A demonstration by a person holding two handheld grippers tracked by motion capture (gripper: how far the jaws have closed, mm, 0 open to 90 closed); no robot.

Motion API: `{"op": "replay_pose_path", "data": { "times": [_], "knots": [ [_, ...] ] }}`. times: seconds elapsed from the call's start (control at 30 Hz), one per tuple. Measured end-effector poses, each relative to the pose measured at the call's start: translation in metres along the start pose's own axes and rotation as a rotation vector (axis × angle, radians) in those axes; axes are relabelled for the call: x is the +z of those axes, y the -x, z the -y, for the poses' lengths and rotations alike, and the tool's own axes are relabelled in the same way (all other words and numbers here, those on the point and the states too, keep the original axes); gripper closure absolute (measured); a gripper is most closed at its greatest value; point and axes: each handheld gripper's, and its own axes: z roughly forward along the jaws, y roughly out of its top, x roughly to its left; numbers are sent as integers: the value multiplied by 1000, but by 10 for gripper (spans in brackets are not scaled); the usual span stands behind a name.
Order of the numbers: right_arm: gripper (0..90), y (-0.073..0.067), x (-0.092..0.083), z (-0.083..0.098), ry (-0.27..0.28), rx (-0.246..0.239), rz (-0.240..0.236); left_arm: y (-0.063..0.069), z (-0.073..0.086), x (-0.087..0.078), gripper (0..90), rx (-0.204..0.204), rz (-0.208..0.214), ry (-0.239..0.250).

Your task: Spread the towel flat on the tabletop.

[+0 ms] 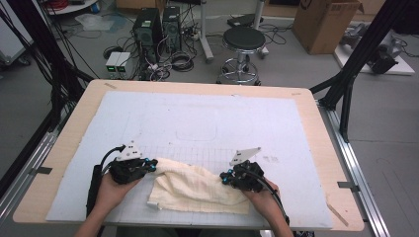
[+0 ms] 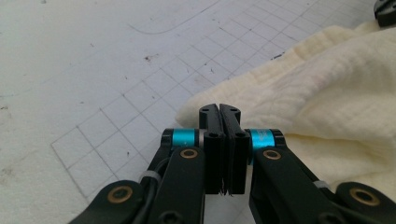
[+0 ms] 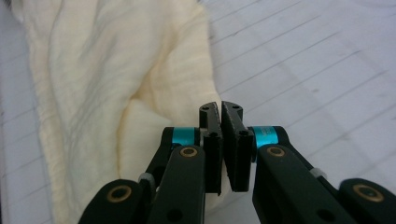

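The cream cloth (image 1: 197, 186) is serving as the landmark here, and it is lying crumpled on the near part of the white gridded mat (image 1: 207, 123) that is covering the wooden table (image 1: 74, 123). At the cloth's left edge, the left gripper (image 1: 151, 165) is sitting low over the mat, held by the person's left hand (image 1: 111, 190), and its jaws are pressing together on the cloth's upper left corner; in the left gripper view (image 2: 219, 112) the two black jaws are meeting with almost no gap, with cream fabric running up to them from the right and a thin frayed bit showing between them lower down. The cloth itself is spreading from that corner toward the right in soft folds, with a small white tag at its near left corner. At the cloth's right edge, the right gripper (image 1: 225, 177) is resting low, held by the right hand (image 1: 264, 197), its jaws also drawn narrow; in the right gripper view (image 3: 219, 112) they are pinching a fold of the cloth's edge, fabric bunching to the left of and beneath them. Beyond the cloth, past the table's far edge, a black stool (image 1: 243, 42) and computer towers (image 1: 158, 27) are standing on the floor.
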Motion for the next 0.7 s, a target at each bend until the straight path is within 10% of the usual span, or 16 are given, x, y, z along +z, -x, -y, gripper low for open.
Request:
{"op": "replay_pose_path", "data": {
  "times": [0.27,0.7],
  "knots": [
    [798,25,-7,-6,67,70,102,-3,-1,5,879,-29,-7,18],
    [657,26,-13,15,12,184,61,-3,0,6,879,-15,-16,-6]
  ]
}}
